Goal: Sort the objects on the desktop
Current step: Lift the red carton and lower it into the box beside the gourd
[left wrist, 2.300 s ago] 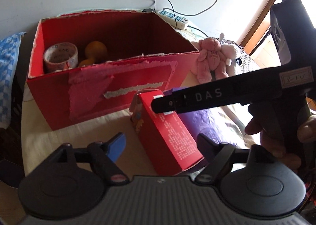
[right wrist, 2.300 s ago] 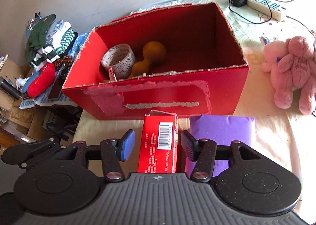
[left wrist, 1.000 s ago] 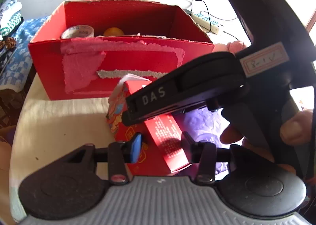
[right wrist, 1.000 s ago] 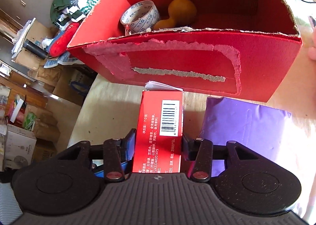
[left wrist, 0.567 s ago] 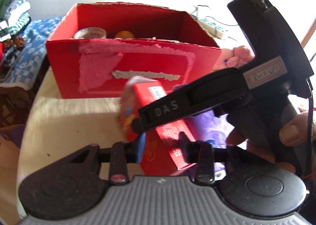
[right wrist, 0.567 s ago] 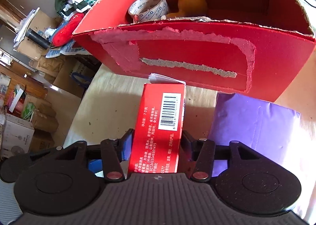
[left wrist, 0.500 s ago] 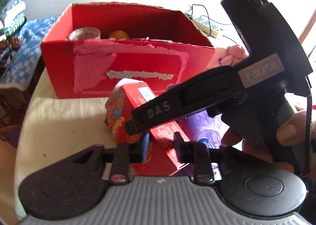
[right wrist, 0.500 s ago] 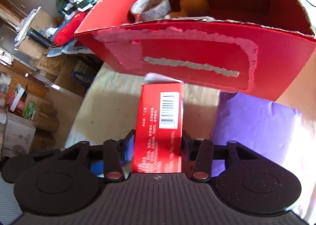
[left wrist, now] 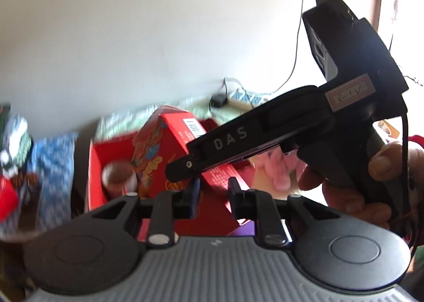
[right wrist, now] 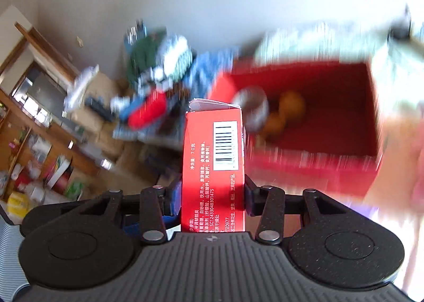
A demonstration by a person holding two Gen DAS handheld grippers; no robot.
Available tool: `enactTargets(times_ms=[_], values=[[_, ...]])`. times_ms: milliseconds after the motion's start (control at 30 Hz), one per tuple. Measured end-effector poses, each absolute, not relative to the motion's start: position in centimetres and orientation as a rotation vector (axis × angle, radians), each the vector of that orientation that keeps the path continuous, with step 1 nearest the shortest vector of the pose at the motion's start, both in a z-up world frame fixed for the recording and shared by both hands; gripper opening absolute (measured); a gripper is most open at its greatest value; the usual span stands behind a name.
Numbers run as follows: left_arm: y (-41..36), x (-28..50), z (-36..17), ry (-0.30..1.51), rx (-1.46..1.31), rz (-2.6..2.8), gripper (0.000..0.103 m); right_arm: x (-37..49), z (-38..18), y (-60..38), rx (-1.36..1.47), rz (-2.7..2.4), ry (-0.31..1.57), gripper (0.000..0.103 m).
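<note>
Two grippers: the right gripper (right wrist: 213, 197) and the left gripper (left wrist: 212, 193). One small red carton (right wrist: 214, 159). One big red box (right wrist: 312, 127), far right, with two things inside: one tape roll (right wrist: 251, 108) and one orange object (right wrist: 286, 114). One power strip (left wrist: 246, 96), far. One hand (left wrist: 371, 182), right.

table (right wrist: 392, 174) (blurred) | on it: red box (right wrist: 312, 167), purple packet (left wrist: 245, 230)

A white power strip (left wrist: 245, 96) lies by the pale wall (left wrist: 132, 37), its cable (left wrist: 298, 37) running upward. Blurred folded clothes (right wrist: 159, 63) pile beside wooden shelves (right wrist: 34, 143).
</note>
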State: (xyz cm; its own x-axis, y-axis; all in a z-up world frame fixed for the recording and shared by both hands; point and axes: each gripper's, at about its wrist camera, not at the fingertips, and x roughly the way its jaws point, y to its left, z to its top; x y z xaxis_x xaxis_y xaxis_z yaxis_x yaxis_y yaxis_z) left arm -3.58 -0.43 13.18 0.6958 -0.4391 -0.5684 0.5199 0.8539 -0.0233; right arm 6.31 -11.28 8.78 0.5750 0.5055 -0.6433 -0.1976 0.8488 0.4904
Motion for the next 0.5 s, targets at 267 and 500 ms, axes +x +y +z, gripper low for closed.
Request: enactTargets(times_ms=[267,500], values=[[-2.7,8.1,10.7,0.655,0.067,-0.652,0.02,13.2,10.1,-13.3,0.286,0.155,0.762,0.047],[-4.4,13.4,4.5,0.823,0.086,-0.648,0.021,19.0,3.6,-14.3,0.316,0.004,0.939,0.047]])
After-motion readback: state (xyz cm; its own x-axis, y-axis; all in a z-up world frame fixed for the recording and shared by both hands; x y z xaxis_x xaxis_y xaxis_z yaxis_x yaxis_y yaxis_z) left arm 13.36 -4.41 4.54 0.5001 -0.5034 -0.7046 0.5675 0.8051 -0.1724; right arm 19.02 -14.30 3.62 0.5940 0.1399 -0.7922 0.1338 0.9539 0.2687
